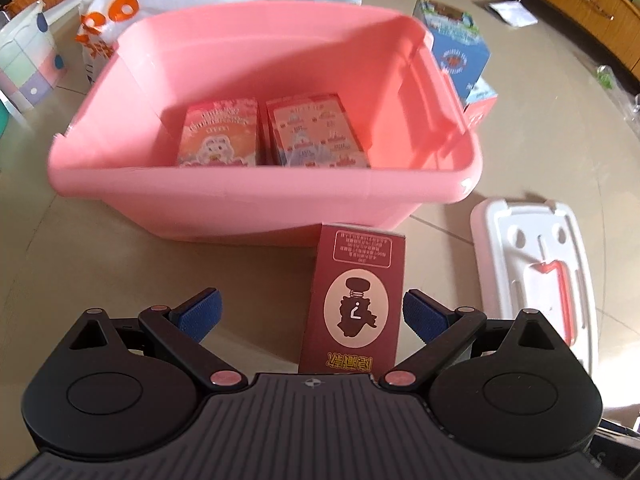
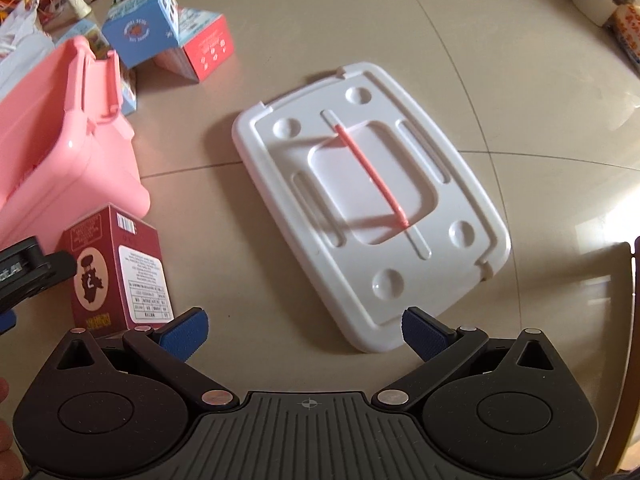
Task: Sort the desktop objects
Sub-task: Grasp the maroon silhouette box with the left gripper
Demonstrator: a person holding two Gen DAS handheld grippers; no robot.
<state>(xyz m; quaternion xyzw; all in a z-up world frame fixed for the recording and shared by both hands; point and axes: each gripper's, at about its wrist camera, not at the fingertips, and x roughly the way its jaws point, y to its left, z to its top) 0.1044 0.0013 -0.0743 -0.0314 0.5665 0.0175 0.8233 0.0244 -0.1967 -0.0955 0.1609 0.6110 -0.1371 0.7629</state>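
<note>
- Left gripper [image 1: 312,316], black with blue pads: fingers spread wide apart, holding nothing.
- Tall dark red cardboard box [image 1: 356,300] with a white oval and a dark shape on its front: stood upright on the shiny beige tiled floor [image 1: 140,272], between the two blue pads, nearer the pad at 3 o'clock. Could not tell if that pad touched it.
- Big pink plastic tub [image 1: 256,192]: sat on the floor at 12 o'clock from the dark red box, just behind it.
- Inside the tub: two small pink picture boxes side by side, one with a cartoon girl [image 1: 219,132] and, at 3 o'clock from it, one with small castle drawings [image 1: 316,132].
- Flat white plastic lid [image 1: 532,276] with a thin pink handle: lay on the floor at 3 o'clock from the dark red box.
- Blue cardboard box [image 1: 460,48] with a round badge: stood behind the tub's far corner, at 1 o'clock from the tub.
- White plastic bag with orange print [image 1: 116,16]: lay at 11 o'clock from the tub.
- Right gripper [image 2: 304,330], also black with blue pads: fingers wide apart and empty, low over the floor.
- In the right wrist view: white lid [image 2: 368,200] at 12 o'clock from the gripper, its near corner beside the right-hand blue pad.
- Same view: dark red box [image 2: 116,272] at 10 o'clock, with the pink tub [image 2: 60,168] behind it and part of the black left gripper beside it at 9 o'clock.
- Same view: blue box [image 2: 140,32] resting on a red and white box [image 2: 204,48] far off at 11 o'clock.
</note>
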